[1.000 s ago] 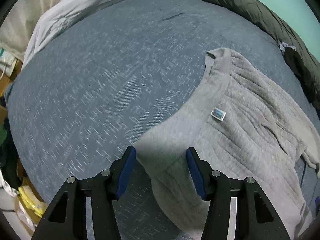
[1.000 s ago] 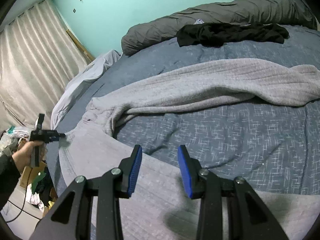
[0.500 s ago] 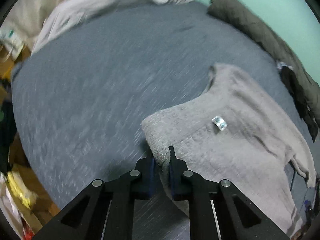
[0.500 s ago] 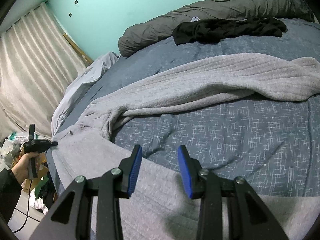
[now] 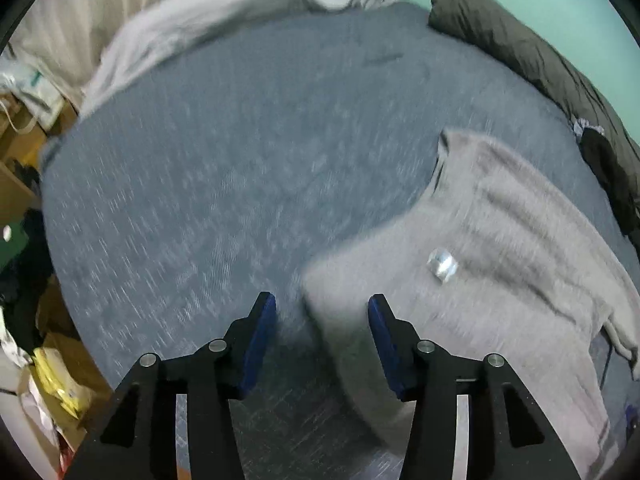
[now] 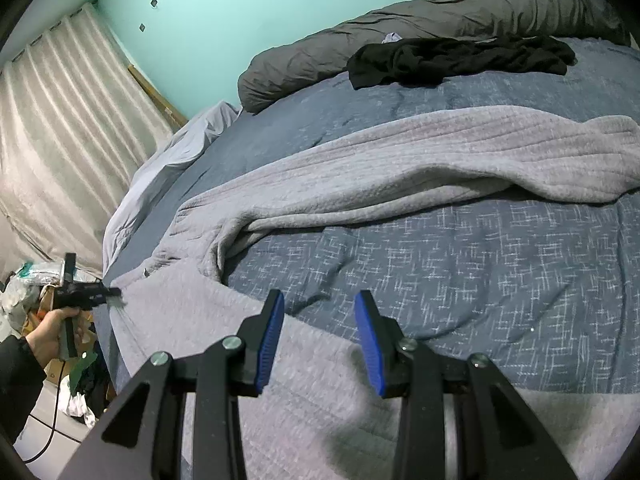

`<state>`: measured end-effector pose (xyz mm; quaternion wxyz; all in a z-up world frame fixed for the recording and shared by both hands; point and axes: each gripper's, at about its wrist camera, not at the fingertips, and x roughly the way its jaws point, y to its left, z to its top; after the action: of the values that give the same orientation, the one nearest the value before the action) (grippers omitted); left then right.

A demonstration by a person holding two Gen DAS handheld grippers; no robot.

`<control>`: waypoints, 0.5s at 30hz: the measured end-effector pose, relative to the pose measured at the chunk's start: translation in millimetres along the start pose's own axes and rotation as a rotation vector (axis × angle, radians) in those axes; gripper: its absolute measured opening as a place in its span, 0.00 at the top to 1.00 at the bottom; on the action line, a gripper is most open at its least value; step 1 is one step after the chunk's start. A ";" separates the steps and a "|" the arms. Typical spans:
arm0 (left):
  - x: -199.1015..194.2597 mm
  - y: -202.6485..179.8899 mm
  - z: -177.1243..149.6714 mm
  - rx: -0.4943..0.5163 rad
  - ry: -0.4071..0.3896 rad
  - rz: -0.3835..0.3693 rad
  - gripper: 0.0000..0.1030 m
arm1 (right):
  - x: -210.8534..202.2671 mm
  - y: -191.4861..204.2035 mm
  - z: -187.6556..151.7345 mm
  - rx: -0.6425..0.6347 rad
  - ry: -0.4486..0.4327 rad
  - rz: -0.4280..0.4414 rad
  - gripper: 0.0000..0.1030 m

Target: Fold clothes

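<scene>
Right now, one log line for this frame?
task: fold clothes | left gripper: just reopened, corner of grey sweater between jaws, unpinched | right gripper: open, empty, above sweater | blue bedspread

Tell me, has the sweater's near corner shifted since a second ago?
Yes. In the left wrist view the sweater corner now lies farther right on the bedspread. The left tool, which pinched it, has just opened, and the corner lies loose between its jaws.

sweater (image 6: 400, 160): grey ribbed | bedspread (image 6: 460, 272): blue, white crosshatch | garment (image 6: 460, 58): black | wall (image 6: 240, 8): mint green
</scene>
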<state>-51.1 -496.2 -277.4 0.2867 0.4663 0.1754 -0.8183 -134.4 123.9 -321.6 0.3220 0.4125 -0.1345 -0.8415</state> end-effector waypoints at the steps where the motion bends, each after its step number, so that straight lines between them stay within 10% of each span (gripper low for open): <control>1: -4.6 -6.8 3.6 0.024 -0.027 0.011 0.49 | 0.3 0.1 -0.1 0.000 0.001 0.000 0.64; 15: -5.7 -146.7 -26.8 0.113 -0.079 -0.233 0.49 | 1.0 -22.5 4.5 0.041 -0.002 -0.019 0.64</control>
<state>-123.9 -366.0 -283.2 0.1694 0.4254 0.1705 -0.8725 -148.1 140.1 -330.5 0.3054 0.4193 -0.1481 -0.8420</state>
